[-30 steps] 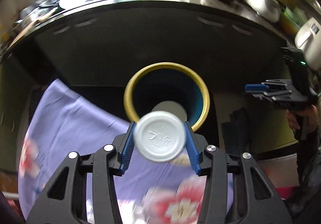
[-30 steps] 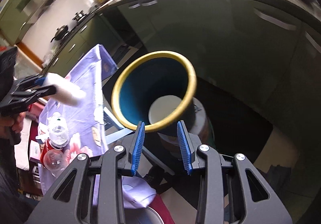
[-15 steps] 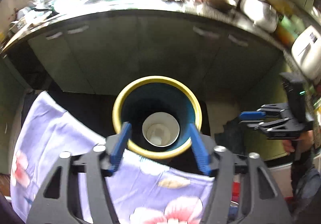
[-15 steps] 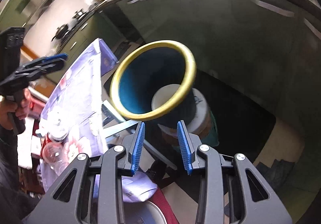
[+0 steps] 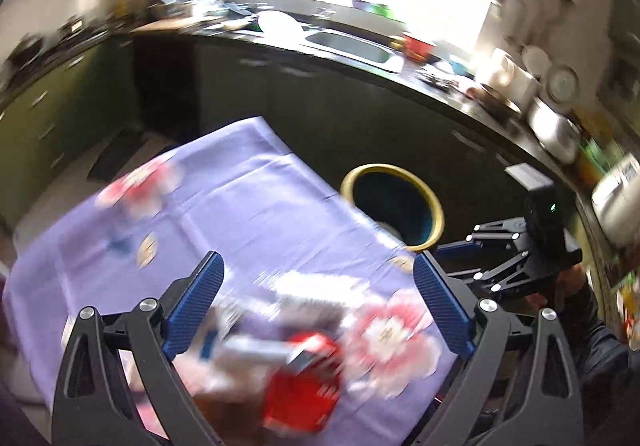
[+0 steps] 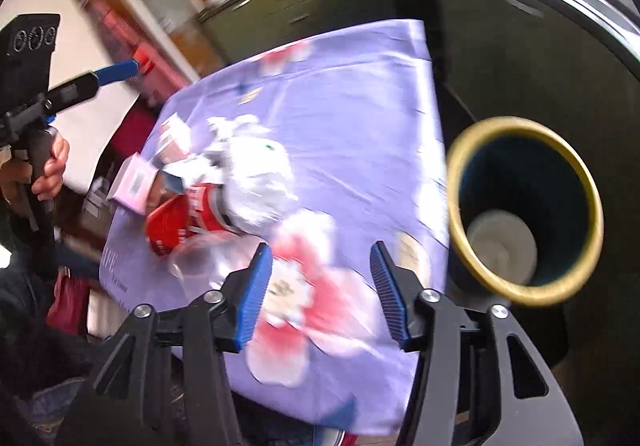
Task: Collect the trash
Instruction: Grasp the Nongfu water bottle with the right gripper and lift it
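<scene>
My left gripper (image 5: 316, 262) hangs over the purple flowered tablecloth (image 5: 248, 214), its jaws opening wide with nothing between them. Under it lies blurred trash, with a red wrapper (image 5: 300, 382) clearest. My right gripper (image 6: 320, 250) is also over the cloth, jaws opening and empty. Beyond it sits the trash pile: crumpled white paper (image 6: 256, 174), the red wrapper (image 6: 176, 222), a pink box (image 6: 134, 182) and a clear plastic cup (image 6: 200, 258). The yellow-rimmed blue bin (image 6: 472, 150) stands beside the table, with a white cup (image 6: 502, 242) lying inside it. In the left wrist view the bin (image 5: 348, 182) is beyond the cloth's far edge.
A dark kitchen counter (image 5: 420, 78) with a sink (image 5: 348, 46) and dishes curves behind the bin. Green cabinets (image 5: 36, 118) line the left wall. A hand (image 6: 48, 166) grips the left gripper's handle at the far left of the right wrist view.
The left gripper let go of the white cup, which now lies in the bin. Both grippers swung from above the bin to over the table, and their jaws widened.
</scene>
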